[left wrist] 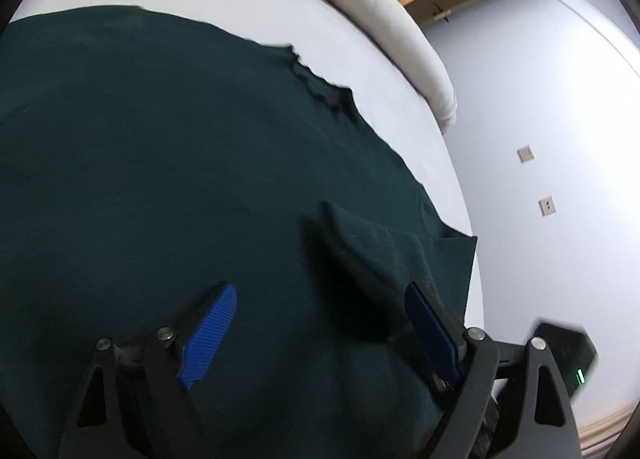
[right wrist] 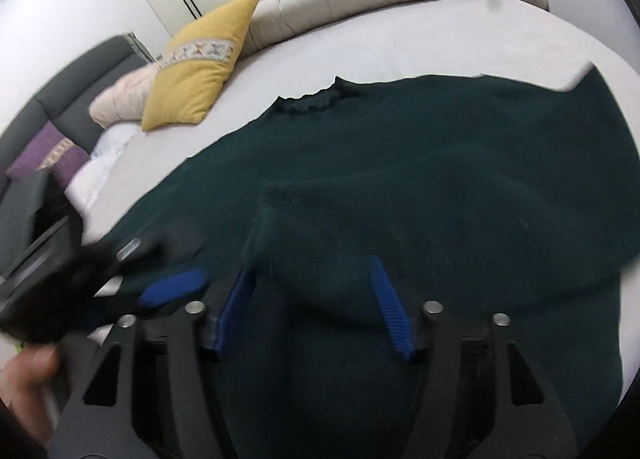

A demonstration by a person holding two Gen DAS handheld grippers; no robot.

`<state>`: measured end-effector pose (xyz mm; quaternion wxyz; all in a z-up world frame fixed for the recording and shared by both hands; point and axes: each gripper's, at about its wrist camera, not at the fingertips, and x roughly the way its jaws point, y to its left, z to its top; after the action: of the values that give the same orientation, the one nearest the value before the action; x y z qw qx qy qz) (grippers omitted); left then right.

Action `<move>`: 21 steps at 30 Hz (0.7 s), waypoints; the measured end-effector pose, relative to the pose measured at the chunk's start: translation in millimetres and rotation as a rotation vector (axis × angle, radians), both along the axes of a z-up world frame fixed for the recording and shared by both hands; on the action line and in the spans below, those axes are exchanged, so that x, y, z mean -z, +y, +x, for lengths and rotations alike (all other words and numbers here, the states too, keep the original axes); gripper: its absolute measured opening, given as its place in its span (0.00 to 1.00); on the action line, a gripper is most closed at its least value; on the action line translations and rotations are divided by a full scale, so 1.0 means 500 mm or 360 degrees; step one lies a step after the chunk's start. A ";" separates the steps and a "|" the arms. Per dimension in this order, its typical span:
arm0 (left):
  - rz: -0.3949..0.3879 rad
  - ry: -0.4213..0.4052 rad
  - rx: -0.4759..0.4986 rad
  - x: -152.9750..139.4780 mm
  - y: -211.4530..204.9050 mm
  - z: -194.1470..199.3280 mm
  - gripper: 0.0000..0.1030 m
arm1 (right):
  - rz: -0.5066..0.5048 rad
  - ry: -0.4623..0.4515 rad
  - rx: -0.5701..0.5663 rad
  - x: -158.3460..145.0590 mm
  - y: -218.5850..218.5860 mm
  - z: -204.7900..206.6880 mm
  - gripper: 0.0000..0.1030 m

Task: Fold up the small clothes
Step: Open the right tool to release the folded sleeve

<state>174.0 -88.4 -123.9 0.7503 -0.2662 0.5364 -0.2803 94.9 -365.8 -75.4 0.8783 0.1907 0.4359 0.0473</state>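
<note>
Nearest, the left gripper (left wrist: 320,323) and right gripper (right wrist: 316,299) both hover low over the dark green sweater (right wrist: 400,179), jaws spread wide, gripping nothing; each seems poised to take a raised fold. The sweater lies spread flat on the white bed (right wrist: 400,39), probably smoothed for folding, collar (right wrist: 312,103) farthest. Beyond rests a yellow pillow (right wrist: 200,67).
</note>
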 end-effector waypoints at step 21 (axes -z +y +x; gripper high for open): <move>0.0338 -0.0417 -0.0030 -0.117 -0.050 0.091 0.08 | 0.0097 -0.0049 0.0739 -0.073 -0.462 -0.196 0.57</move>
<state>219.6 -113.2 -65.3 0.8403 -0.1515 0.4581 -0.2472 -2.9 -596.5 -39.1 0.8660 0.3116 0.3653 -0.1399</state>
